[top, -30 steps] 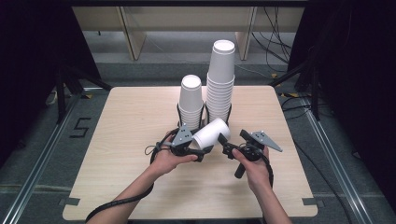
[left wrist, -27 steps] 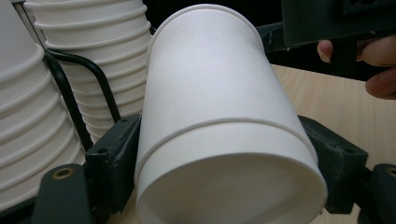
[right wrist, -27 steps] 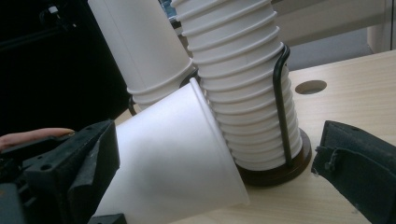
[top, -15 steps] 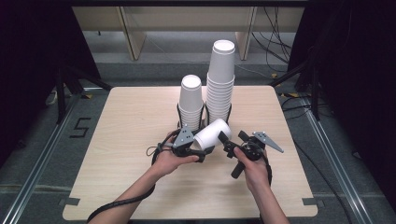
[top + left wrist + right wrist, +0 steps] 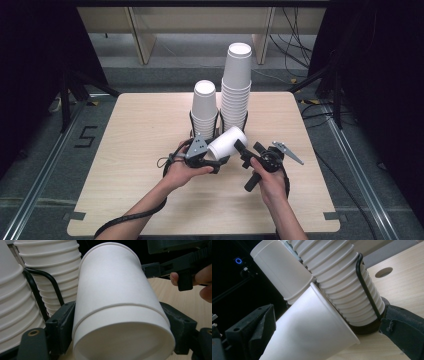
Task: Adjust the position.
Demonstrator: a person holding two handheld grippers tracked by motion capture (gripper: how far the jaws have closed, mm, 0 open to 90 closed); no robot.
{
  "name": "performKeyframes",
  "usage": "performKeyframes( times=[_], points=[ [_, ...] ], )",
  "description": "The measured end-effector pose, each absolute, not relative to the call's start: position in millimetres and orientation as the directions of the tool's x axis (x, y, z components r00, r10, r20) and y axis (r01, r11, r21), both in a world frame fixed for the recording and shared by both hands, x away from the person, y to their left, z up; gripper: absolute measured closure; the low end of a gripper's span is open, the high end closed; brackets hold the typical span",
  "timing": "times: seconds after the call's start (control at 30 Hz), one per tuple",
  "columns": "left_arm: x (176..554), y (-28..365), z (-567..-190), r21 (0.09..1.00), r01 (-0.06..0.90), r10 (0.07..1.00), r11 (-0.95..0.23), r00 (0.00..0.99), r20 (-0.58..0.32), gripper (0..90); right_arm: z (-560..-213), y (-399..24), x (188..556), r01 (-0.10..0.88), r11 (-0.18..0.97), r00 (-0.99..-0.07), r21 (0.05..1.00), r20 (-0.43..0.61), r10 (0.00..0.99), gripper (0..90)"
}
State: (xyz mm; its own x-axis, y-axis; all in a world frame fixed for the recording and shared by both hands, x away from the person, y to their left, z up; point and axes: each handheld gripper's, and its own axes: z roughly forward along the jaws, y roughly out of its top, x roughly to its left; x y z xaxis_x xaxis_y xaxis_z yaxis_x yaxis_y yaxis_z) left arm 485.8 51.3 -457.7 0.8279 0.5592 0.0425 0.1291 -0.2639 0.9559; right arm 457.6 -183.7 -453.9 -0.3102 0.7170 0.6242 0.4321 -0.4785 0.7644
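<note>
My left claw (image 5: 216, 161) is clamped on a single paper cup (image 5: 227, 143), held tilted over the worktop (image 5: 135, 130) just in front of the two racked cup stacks (image 5: 235, 85). My right claw (image 5: 242, 149) stands wide around the cup's far end, pads seemingly not pressing. Next I judge a handover: close right, then release left.

**Lab bench set for a recording session**

A test lab or recording studio, judging by black curtains (image 5: 35, 75) on both sides, cables (image 5: 295, 47) trailing over grey floor, tape lines and a marked "5" (image 5: 84, 136) beside a lone pale wooden surface (image 5: 135, 150), with plain plywood furniture (image 5: 150, 30) behind.
</note>
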Motion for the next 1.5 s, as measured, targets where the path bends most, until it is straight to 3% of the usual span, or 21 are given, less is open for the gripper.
performKeyframes(
  times=[0.47,0.57,0.6,1.5],
  points=[
    [484.2,48.6,-456.7,0.952,0.126,0.557,-0.278,0.829,0.053,21.8,-459.2,-182.7,457.1,0.464,-0.549,-0.28,0.695,0.703,0.654,0.4],
    [481.3,44.6,-459.3,0.958,0.169,0.567,-0.233,0.824,-0.008,21.8,-459.9,-181.5,457.2,0.487,-0.603,-0.237,0.632,0.76,0.605,0.4],
    [481.1,44.5,-459.2,0.957,0.173,0.568,-0.235,0.823,-0.009,21.8,-461.4,-182.9,458.1,0.478,-0.589,-0.25,0.651,0.744,0.619,0.4],
    [487.5,42.0,-460.7,0.962,0.106,0.564,-0.252,0.824,0.057,21.9,-471.0,-180.2,457.2,0.51,-0.666,-0.186,0.544,0.826,0.532,0.6]
  ],
)
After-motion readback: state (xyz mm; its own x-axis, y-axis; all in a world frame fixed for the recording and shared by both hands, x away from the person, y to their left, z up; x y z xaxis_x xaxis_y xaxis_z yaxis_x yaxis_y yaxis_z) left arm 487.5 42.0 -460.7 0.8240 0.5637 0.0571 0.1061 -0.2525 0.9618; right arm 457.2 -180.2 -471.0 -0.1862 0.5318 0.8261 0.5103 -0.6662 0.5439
